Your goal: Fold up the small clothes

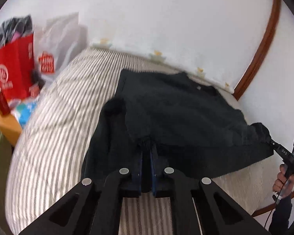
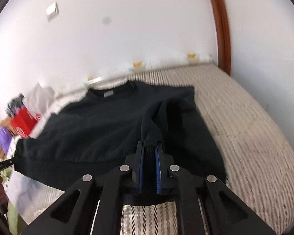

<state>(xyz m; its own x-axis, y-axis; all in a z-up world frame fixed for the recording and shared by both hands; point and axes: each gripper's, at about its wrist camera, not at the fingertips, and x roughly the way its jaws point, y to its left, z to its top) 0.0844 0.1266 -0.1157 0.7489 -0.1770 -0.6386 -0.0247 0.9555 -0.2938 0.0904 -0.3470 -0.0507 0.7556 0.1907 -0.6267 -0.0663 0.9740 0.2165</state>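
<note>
One dark knit sweater point(image 2: 100, 125), ribbed striped bedspread point(image 2: 245, 121)

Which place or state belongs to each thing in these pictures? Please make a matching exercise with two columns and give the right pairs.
Things:
1. black long-sleeved sweater
2. red paper shopping bag
3. curved brown wooden frame
4. left gripper

Places or states:
A. runs up the white wall at the far end of the bed
B. shut on the ribbed cuff of a sleeve
C. spread out on the striped bed cover
D. stands beside the bed, full of dark things

Pairs: 1-C, 2-D, 3-A, 4-B
</note>
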